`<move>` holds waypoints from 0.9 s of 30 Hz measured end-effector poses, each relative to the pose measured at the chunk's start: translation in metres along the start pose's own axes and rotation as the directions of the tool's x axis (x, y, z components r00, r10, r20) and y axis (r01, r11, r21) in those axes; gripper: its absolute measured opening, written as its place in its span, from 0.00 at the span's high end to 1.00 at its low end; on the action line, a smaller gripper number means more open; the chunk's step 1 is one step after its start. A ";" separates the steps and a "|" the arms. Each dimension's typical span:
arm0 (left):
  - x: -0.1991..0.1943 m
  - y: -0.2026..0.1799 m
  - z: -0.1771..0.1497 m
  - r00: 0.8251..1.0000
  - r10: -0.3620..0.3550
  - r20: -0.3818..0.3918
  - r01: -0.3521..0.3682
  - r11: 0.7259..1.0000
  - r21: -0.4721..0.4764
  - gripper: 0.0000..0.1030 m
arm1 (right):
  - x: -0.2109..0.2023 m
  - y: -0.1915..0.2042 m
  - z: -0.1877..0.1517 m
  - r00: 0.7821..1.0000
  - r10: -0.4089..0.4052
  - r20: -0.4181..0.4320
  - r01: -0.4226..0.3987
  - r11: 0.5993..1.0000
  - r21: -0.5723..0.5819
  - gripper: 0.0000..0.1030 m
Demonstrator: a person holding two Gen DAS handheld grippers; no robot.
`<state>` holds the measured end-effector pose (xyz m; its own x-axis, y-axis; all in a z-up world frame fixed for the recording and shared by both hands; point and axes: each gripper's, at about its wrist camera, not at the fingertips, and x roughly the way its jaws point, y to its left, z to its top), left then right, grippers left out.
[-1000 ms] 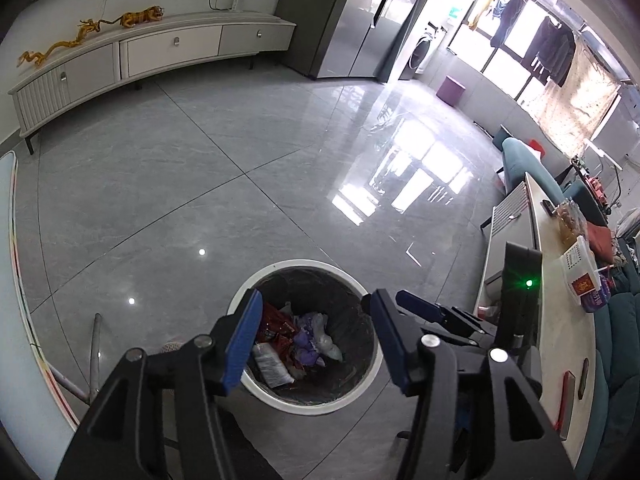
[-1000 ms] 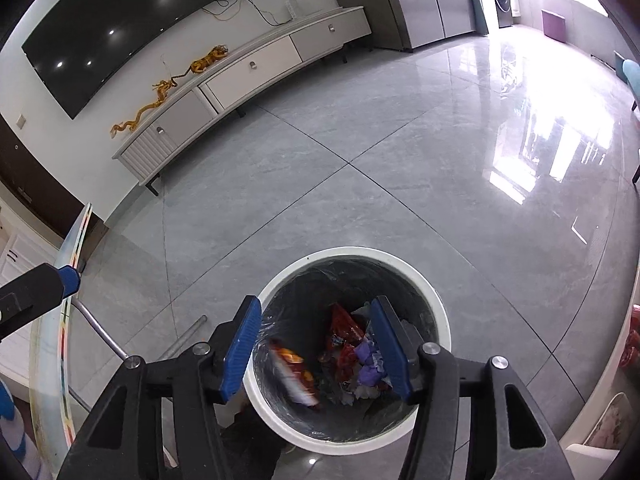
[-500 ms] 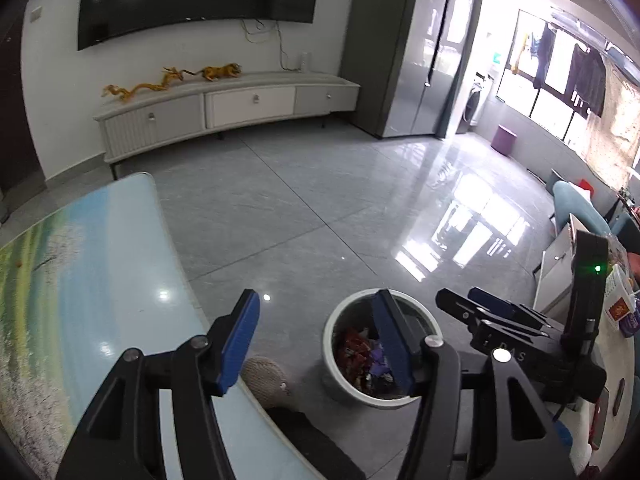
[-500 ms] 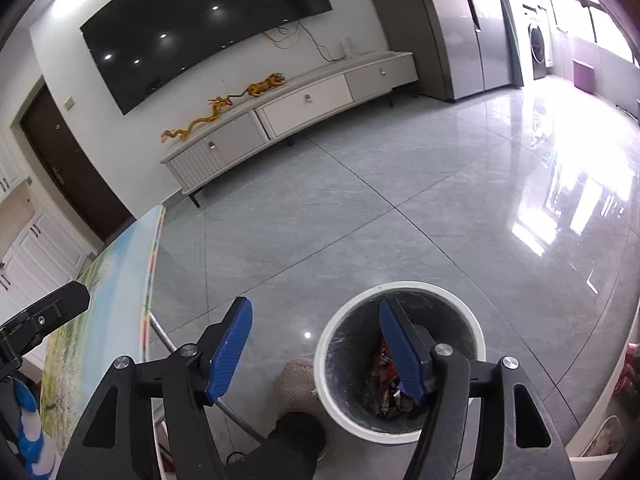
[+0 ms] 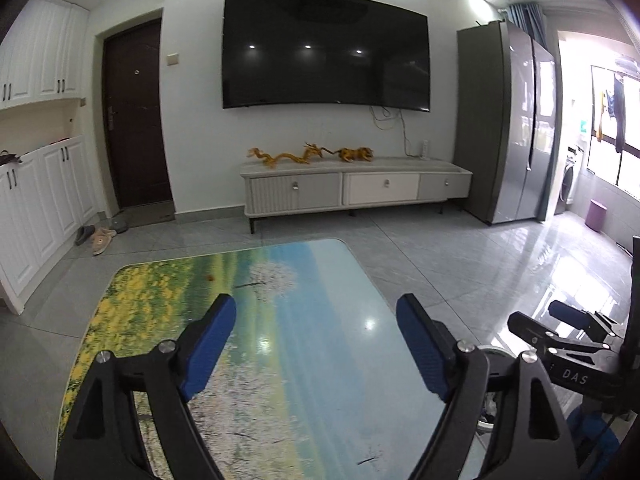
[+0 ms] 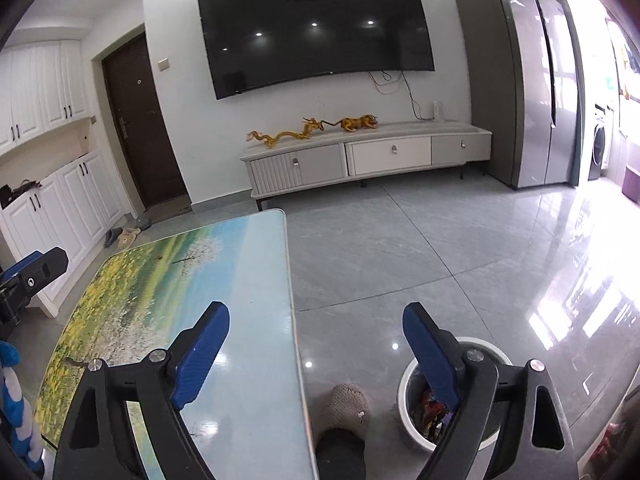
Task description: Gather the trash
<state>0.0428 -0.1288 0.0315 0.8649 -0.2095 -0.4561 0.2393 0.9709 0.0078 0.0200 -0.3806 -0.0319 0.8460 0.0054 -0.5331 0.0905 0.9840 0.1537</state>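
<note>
Both claws stand spread and empty. The left claw (image 5: 316, 322) and right claw (image 6: 316, 330) have just been opening, with nothing between the jaws of either.

Risks: a small brown scrap (image 5: 209, 278) lies on the desk (image 5: 280, 360), ahead of the left claw and slightly to its left, well apart from it. It is tiny and flat-looking; the wide pads may slide over it or push it along the glossy top. Whether it is trash cannot be told. The right claw hangs over the desk's right edge, so a careless descent could strike that edge.

Containers: the bin (image 6: 408, 412), white-rimmed with a dark liner, stands on the floor below the right claw's right finger. It holds crumpled wrappers (image 6: 434, 410), red and orange; the fill level is hidden. A slipper (image 6: 348, 404) sits just beside it.
</note>
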 end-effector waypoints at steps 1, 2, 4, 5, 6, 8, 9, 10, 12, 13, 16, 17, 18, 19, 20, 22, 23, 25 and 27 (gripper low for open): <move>-0.007 0.010 -0.001 1.000 0.020 0.013 -0.020 1.000 -0.007 0.20 | -0.003 0.009 0.001 1.000 0.002 0.010 -0.002 1.000 -0.015 0.09; -0.015 0.019 -0.002 0.999 0.039 0.026 -0.039 0.999 -0.014 0.20 | -0.006 0.020 0.004 1.000 0.002 0.024 -0.001 0.999 -0.034 0.06; -0.029 0.035 -0.004 0.995 0.083 0.050 -0.082 0.996 -0.028 0.19 | -0.011 0.037 0.007 0.999 0.004 0.046 -0.001 0.998 -0.064 0.00; -0.033 0.043 -0.005 0.993 0.100 0.060 -0.098 0.994 -0.036 0.19 | -0.013 0.045 0.009 0.998 0.005 0.057 -0.001 0.997 -0.078 0.00; -0.039 0.050 -0.005 0.991 0.116 0.071 -0.113 0.993 -0.046 0.18 | -0.015 0.052 0.010 0.998 0.005 0.067 0.000 0.996 -0.089 0.00; -0.049 0.062 -0.006 0.984 0.153 0.089 -0.148 0.987 -0.063 0.14 | -0.018 0.065 0.012 0.996 0.001 0.087 0.009 0.994 -0.110 0.00; -0.053 0.068 -0.007 0.980 0.175 0.098 -0.168 0.983 -0.073 0.11 | -0.019 0.071 0.013 0.995 -0.006 0.096 0.018 0.992 -0.123 0.00; -0.058 0.071 -0.008 0.976 0.192 0.108 -0.183 0.980 -0.083 0.10 | -0.020 0.077 0.014 0.994 -0.015 0.104 0.029 0.991 -0.134 0.00; -0.065 0.080 -0.011 0.967 0.222 0.123 -0.210 0.972 -0.104 0.04 | -0.021 0.086 0.014 0.992 -0.029 0.119 0.047 0.988 -0.150 0.00; -0.067 0.084 -0.012 0.963 0.237 0.129 -0.223 0.969 -0.110 0.03 | -0.020 0.090 0.015 0.991 -0.034 0.126 0.053 0.986 -0.155 0.00; -0.073 0.091 -0.015 0.948 0.283 0.149 -0.265 0.955 -0.132 0.00 | -0.021 0.099 0.012 0.989 -0.050 0.140 0.073 0.984 -0.165 0.00; -0.074 0.094 -0.016 0.945 0.291 0.150 -0.272 0.953 -0.136 0.00 | -0.019 0.102 0.012 0.987 -0.060 0.147 0.084 0.982 -0.168 0.00; -0.074 0.099 -0.017 0.944 0.294 0.149 -0.274 0.952 -0.139 0.00 | -0.019 0.102 0.012 0.986 -0.068 0.151 0.094 0.981 -0.169 0.00; -0.075 0.102 -0.018 0.944 0.296 0.143 -0.277 0.950 -0.142 0.00 | -0.019 0.103 0.011 0.985 -0.076 0.156 0.103 0.980 -0.169 0.00; -0.075 0.103 -0.018 0.944 0.301 0.135 -0.282 0.948 -0.146 0.00 | -0.018 0.103 0.011 0.984 -0.084 0.158 0.110 0.980 -0.166 0.00; -0.074 0.106 -0.018 0.943 0.307 0.125 -0.288 0.945 -0.154 0.00 | -0.019 0.100 0.011 0.983 -0.096 0.159 0.121 0.980 -0.158 0.00; -0.074 0.108 -0.019 0.944 0.306 0.127 -0.286 0.946 -0.155 0.00 | -0.018 0.099 0.011 0.982 -0.104 0.160 0.129 0.980 -0.154 0.00; -0.074 0.111 -0.020 0.943 0.308 0.126 -0.287 0.945 -0.159 0.00 | -0.018 0.095 0.011 0.981 -0.111 0.160 0.135 0.980 -0.148 0.00; -0.075 0.113 -0.021 0.942 0.309 0.129 -0.286 0.943 -0.168 0.00 | -0.019 0.090 0.010 0.979 -0.123 0.162 0.146 0.979 -0.143 0.00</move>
<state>-0.0047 -0.0013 0.0479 0.9459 0.0876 -0.3124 -0.0959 0.9953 -0.0114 0.0171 -0.2939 0.0000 0.9023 -0.1443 -0.4063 0.1373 0.9894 -0.0465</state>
